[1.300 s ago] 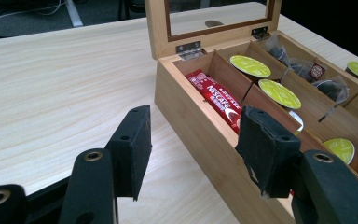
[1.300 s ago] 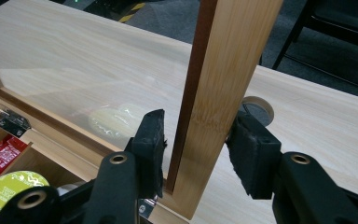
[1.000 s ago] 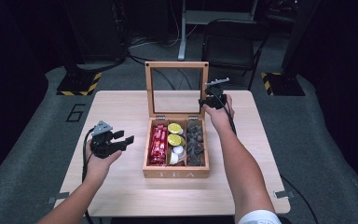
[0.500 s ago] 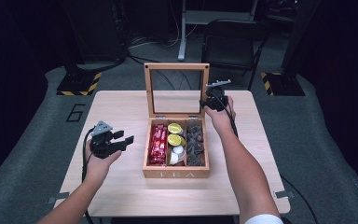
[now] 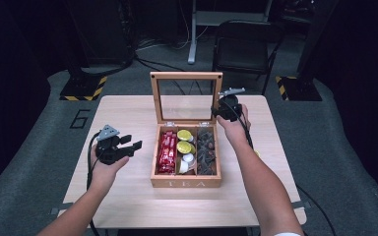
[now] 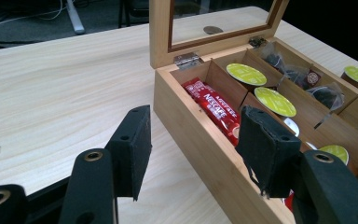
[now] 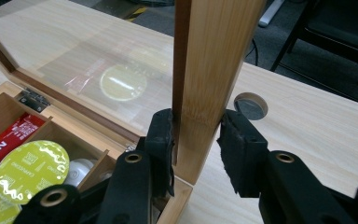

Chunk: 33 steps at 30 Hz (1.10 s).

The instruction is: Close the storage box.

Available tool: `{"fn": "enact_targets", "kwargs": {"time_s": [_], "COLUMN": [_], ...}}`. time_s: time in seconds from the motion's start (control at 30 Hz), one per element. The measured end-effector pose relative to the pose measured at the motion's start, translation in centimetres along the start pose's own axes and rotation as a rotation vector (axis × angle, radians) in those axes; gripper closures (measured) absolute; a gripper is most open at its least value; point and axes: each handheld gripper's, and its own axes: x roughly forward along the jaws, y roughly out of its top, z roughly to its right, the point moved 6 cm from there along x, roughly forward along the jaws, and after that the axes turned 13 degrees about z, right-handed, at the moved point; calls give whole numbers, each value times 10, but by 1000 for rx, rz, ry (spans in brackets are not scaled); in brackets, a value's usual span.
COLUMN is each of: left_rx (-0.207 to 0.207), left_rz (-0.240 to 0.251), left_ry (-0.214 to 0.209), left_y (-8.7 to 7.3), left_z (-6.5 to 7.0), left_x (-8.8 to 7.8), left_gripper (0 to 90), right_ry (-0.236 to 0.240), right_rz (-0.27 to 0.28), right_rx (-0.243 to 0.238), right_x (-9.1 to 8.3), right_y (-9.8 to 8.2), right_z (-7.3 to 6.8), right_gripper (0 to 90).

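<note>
Here, at upper centre of the high view, the right gripper (image 5: 226,105) pinches the tea box lid (image 7: 214,70) between its fingers; a slip could slam it shut, while the left gripper (image 5: 128,147), fingers spread, steadies nothing.

High view looks down from above the table (image 5: 128,196); both tool views sit close, seemingly sharing the tea box (image 5: 186,183)

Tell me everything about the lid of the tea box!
The lid is a light wooden frame around a clear pane, so you see the table through it. It stands upright, open, joined to the box at the back edge by small metal hinges. The right tongs are shut on its right side post, one pad on each face. Nothing else touches it.
</note>
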Motion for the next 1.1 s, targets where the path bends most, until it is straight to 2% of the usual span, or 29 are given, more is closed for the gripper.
{"fn": "enact_targets", "kwargs": {"time_s": [0.13,0.43,0.53,0.57,0.8,0.93,0.97,1.03,1.1], "left_rx": [12,43,45,42,45,46,58,59,62], "left_rz": [7,29,33,34,49,63,57,60,65], "left_ry": [-4,-1,-3,-1,-3,2,3,2,7], "left_y": [8,37,45,47,63,73,79,84,90], "left_z": [4,10,12,13,17,19,19,21,22], "left_x": [4,14,17,19,28,31,32,34,37], "left_gripper": [446,446,447,447,448,447,448,447,447], "right_ry": [9,24,32,32,57,66,66,66,67], "right_rz": [12,32,39,35,33,44,44,54,55], "right_rx": [-7,-10,-16,-4,-35,-22,-39,-13,-34], "right_x": [-4,-13,-15,-17,-25,-28,-29,-29,-30], "right_y": [-2,-6,-8,-9,-13,-15,-15,-15,-16], "right_z": [-2,-5,-6,-8,-10,-12,-10,-13,-11], "right_gripper": [650,648,647,647,643,641,641,641,640]}}
